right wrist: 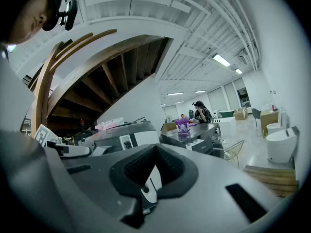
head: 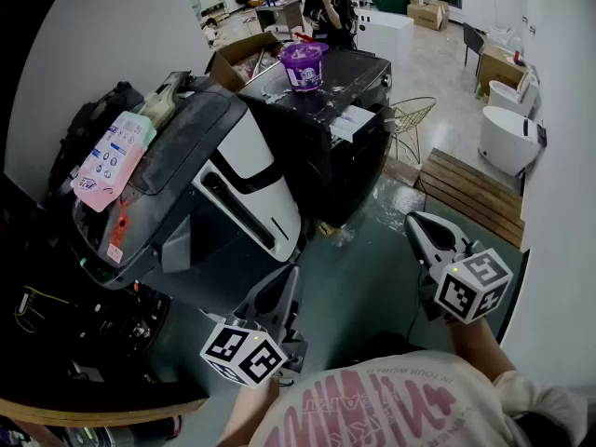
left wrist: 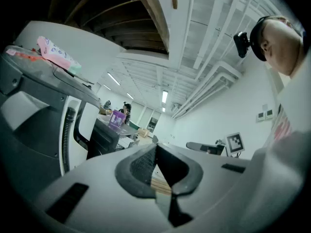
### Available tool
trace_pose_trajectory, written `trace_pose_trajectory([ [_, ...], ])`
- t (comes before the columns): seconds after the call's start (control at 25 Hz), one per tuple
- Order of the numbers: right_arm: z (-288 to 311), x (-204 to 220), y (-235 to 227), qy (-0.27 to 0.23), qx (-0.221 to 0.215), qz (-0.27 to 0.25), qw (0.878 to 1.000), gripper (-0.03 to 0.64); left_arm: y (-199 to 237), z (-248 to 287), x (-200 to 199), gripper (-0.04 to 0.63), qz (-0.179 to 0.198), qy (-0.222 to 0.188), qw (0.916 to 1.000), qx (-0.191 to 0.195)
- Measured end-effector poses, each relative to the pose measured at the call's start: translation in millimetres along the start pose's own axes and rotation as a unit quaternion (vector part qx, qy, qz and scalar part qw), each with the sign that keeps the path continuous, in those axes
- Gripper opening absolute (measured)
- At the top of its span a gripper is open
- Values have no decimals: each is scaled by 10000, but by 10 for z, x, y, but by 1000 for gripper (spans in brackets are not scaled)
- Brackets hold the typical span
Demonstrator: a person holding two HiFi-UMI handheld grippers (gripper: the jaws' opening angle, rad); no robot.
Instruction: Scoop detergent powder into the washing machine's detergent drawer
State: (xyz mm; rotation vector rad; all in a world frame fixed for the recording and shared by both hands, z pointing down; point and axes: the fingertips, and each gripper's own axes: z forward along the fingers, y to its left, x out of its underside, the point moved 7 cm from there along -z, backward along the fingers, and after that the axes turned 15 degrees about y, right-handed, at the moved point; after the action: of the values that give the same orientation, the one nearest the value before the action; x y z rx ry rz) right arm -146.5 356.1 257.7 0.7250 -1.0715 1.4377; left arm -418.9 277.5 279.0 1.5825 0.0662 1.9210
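**A:** What are the jaws doing?

**B:** On the left gripper (left wrist: pixel 156 148) they are resting pressed together, with nothing between them. The right gripper (right wrist: pixel 155 148) is looking the same, closed and empty. Both are hanging low in the frame over the floor (head: pixel 372 250), left at lower centre and right at lower right.

**A:** And where is the powder sitting?

**B:** I am taking the purple tub (head: pixel 304 63) for it. It is standing at upper centre on top of the dark washer (head: pixel 326 147), well apart from both grippers. I am not making out the drawer from here.

**A:** Is a scoop showing?

**B:** A red bit (head: pixel 304 38) is poking up at the tub's rim. It may be a scoop handle, but it is too small to tell.

**A:** How are you expecting it all to handle?

**B:** I am guessing the tub is light plastic and may slide on that smooth top, so one gripper should be steadying its wall. A scoop would be stiff and thin. I would be pinching the far end of its handle and keeping the bowl level, since loose powder spills at any tilt.

**A:** Anything in the way?

**B:** A second machine (head: pixel 214 194) is leaning at centre left, with a pink packet (head: pixel 112 161) lying on it. The reach is going to pass just beside it.
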Motion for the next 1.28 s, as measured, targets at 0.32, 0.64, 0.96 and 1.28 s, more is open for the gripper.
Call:
trace_pose_trajectory([
  [0.32,569,-167,-476,93,-157,22,9998,-3,300,528,-219,3,-62,-35,9999,-153],
  [0.64,1404,-776,-1407,160,-553,-48,9983,-3,591,1572,-801,3,-216,-351,9979,-493],
  [0.96,1811,-1368,-2347,-521,-944,-72,9941,-2,680,2625,-1278,3,-87,-549,9971,-520],
  [1.28,2188,-1522,-2736,-236,-1474,442,9878,-2,740,2976,-1556,3,-202,-859,9938,-677],
])
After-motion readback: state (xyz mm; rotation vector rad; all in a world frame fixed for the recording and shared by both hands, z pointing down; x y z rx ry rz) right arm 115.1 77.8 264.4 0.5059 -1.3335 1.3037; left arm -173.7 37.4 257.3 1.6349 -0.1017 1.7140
